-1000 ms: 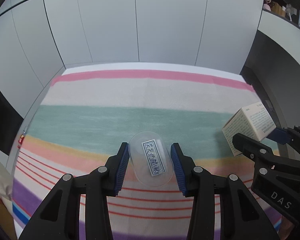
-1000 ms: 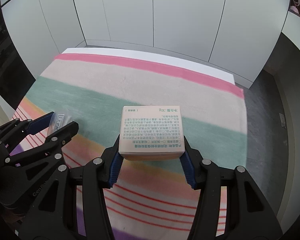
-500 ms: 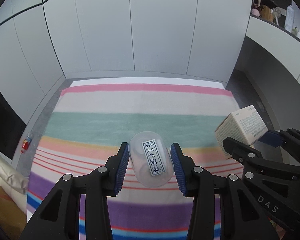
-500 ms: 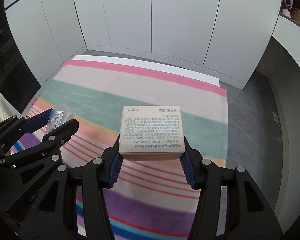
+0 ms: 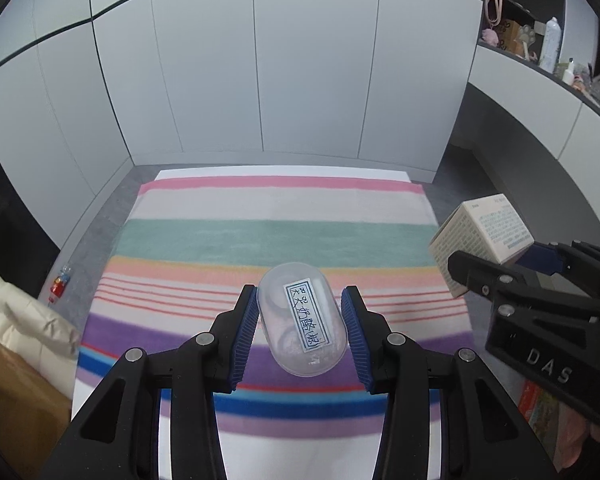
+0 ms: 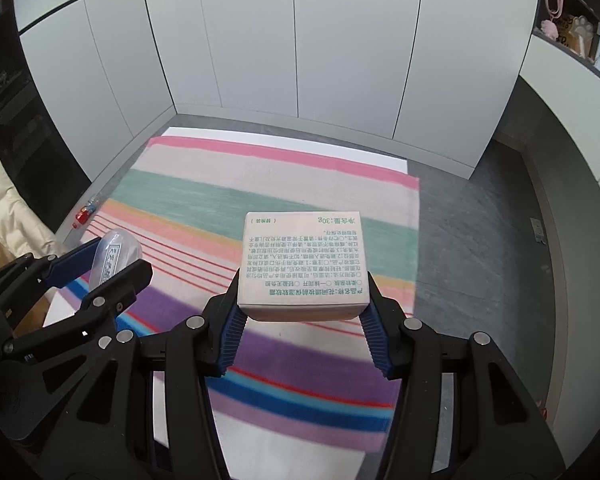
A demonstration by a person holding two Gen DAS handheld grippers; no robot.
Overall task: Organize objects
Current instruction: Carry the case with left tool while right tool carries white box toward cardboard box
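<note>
My left gripper is shut on a clear oval plastic case with a white handwritten label, held high above the striped cloth. My right gripper is shut on a small cream box printed with green text, also held high above the cloth. The box and right gripper show at the right of the left wrist view. The case and left gripper show at the left of the right wrist view.
The cloth covers a white table with grey floor around it and white cabinet panels behind. A small red object lies on the floor at the left. A cream jacket is at the left, shelves with items at the upper right.
Both grippers have risen well away from the table with their objects still held; the cloth now looks smaller and its near purple and blue stripes and white edge have come into view.
</note>
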